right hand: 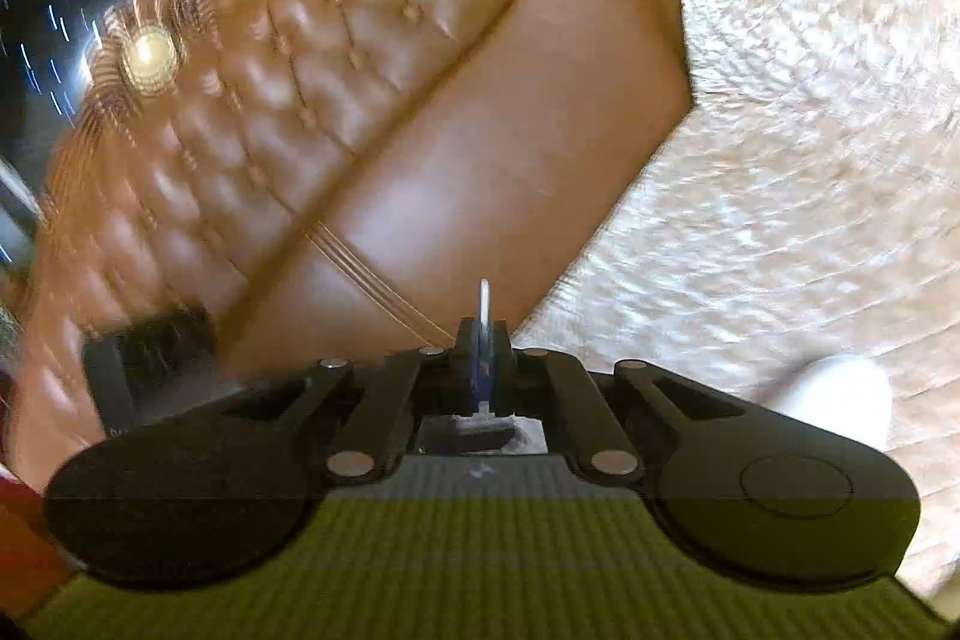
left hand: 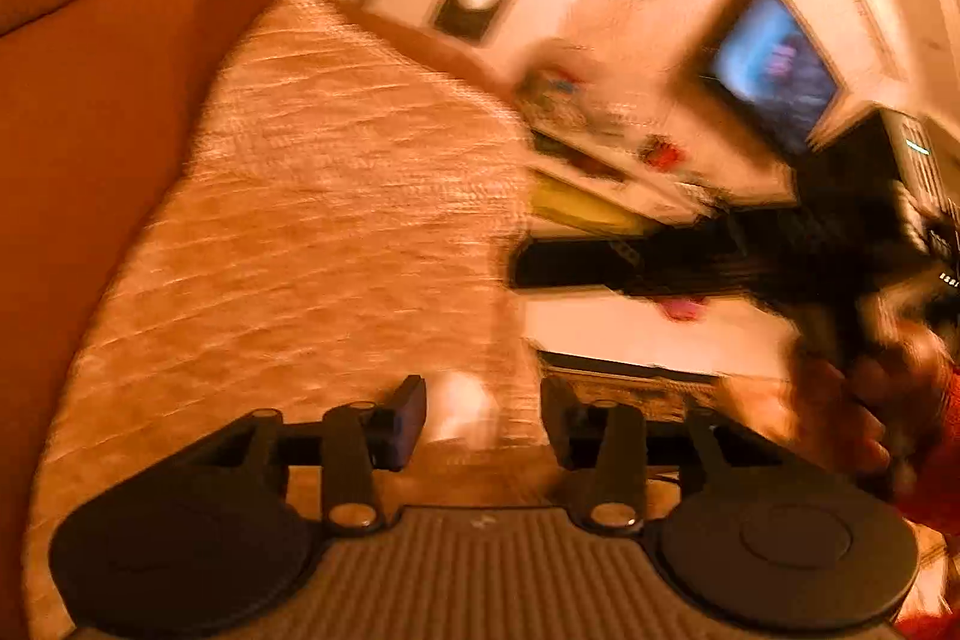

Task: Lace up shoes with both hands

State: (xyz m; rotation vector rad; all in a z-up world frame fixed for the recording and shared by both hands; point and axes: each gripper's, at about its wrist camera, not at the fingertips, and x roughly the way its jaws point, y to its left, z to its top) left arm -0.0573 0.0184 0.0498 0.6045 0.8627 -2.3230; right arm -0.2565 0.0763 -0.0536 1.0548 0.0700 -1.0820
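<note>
Shoelace tip (right hand: 483, 295), thin and white, sticks out of the right gripper (right hand: 483, 340), which pinches it over the sofa's (right hand: 480, 112) seat edge. Left gripper (left hand: 483, 415) gapes empty above the cream blanket (left hand: 312, 220).

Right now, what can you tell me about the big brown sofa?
The sofa looks like shiny brown leather. Its back is padded, with rows of small buttons pressed into it, and stitched seams run along the edges of the cushions. It fills most of the right wrist view, tilted because the camera is turned. A pale, crinkly cover lies over part of the seat. The picture is blurry, so finer details cannot be made out.
</note>
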